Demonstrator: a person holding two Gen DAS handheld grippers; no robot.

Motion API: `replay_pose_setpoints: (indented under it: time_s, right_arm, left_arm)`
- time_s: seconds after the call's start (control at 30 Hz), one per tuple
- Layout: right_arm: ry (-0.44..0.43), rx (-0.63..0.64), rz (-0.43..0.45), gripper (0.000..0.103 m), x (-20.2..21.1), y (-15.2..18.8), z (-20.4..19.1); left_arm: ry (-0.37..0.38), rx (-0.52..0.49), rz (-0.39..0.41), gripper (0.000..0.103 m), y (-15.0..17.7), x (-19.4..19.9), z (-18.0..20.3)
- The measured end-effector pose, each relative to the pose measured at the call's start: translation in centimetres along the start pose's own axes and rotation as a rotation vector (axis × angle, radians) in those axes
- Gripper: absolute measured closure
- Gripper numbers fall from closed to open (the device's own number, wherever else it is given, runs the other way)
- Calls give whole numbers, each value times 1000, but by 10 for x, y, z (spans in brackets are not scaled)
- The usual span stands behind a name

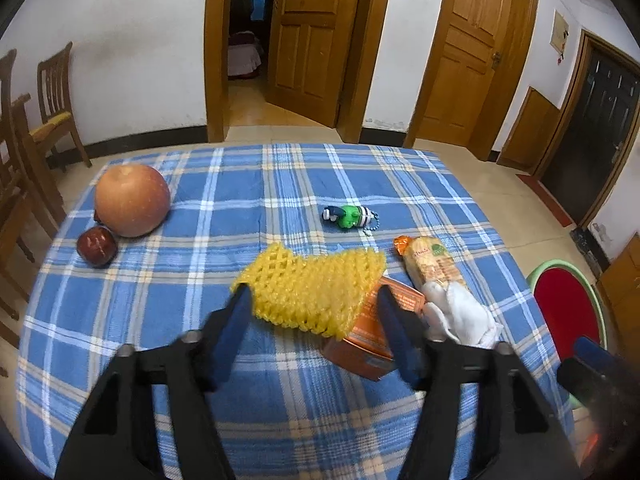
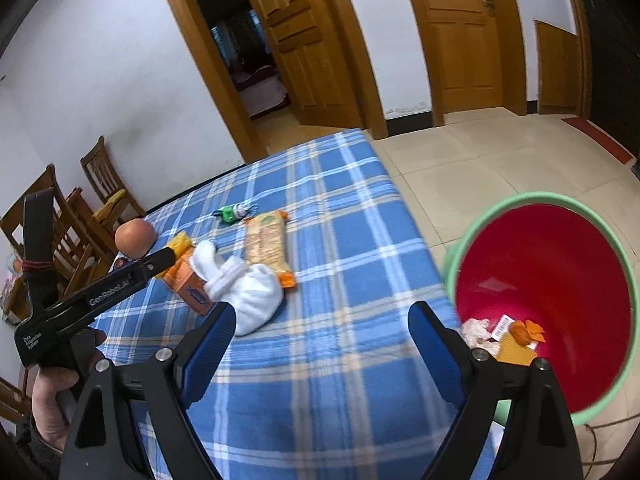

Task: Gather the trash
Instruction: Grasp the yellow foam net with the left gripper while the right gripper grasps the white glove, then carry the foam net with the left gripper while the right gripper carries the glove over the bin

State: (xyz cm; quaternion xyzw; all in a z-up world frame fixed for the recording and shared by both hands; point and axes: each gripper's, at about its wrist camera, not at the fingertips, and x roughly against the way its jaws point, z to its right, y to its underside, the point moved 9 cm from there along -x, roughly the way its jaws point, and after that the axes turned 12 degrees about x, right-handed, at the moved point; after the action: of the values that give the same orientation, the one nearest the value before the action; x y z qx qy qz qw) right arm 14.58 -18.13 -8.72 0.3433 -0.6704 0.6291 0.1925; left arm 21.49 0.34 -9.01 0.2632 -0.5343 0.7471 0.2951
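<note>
A yellow foam fruit net [image 1: 312, 292] lies on the blue checked tablecloth [image 1: 248, 208], partly draped over an orange box [image 1: 368, 344]. My left gripper [image 1: 312, 293] straddles the net, one pad touching its left corner and the other its right edge, shut on it. The right wrist view shows that gripper's tip [image 2: 172, 254] at the net [image 2: 181, 243]. My right gripper [image 2: 322, 308] stands open above the table's near right part, with nothing between its fingers. The red bin [image 2: 552, 272] with a green rim stands on the floor to the right and holds some scraps [image 2: 516, 332].
Beside the box lie a white rolled sock [image 1: 460, 316] and a cracker packet [image 1: 434, 260]. A green keychain toy [image 1: 348, 216] sits mid-table. A large apple [image 1: 132, 200] and a small dark red fruit [image 1: 96, 246] rest far left. Wooden chairs [image 1: 52, 96] stand left.
</note>
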Motion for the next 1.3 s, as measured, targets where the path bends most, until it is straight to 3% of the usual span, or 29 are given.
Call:
replay_pose_setpoints:
  time_s: [0.3, 0.53, 0.73, 0.87, 0.97, 1.1, 1.3]
  right_arm:
    - [-47, 39, -47, 13, -30, -3, -29]
    - [-75, 48, -75, 19, -48, -2, -43]
    - [-88, 29, -107, 39, -60, 6, -45]
    - [-99, 35, -108, 64, -61, 10, -47]
    - [-107, 45, -99, 75, -58, 12, -50]
    - [-116, 48, -90, 83, -52, 14, -51]
    - [-123, 64, -65, 84, -34, 19, -51]
  left_arm:
    - [76, 27, -7, 77, 3, 1, -1]
    - [105, 45, -13, 85, 4, 4, -1]
    - [94, 45, -5, 86, 5, 9, -3]
    - [86, 45, 5, 86, 5, 15, -4]
    - [80, 46, 12, 86, 4, 20, -5]
    - [81, 46, 20, 86, 5, 28, -3]
    - [81, 42, 29, 86, 9, 40, 1]
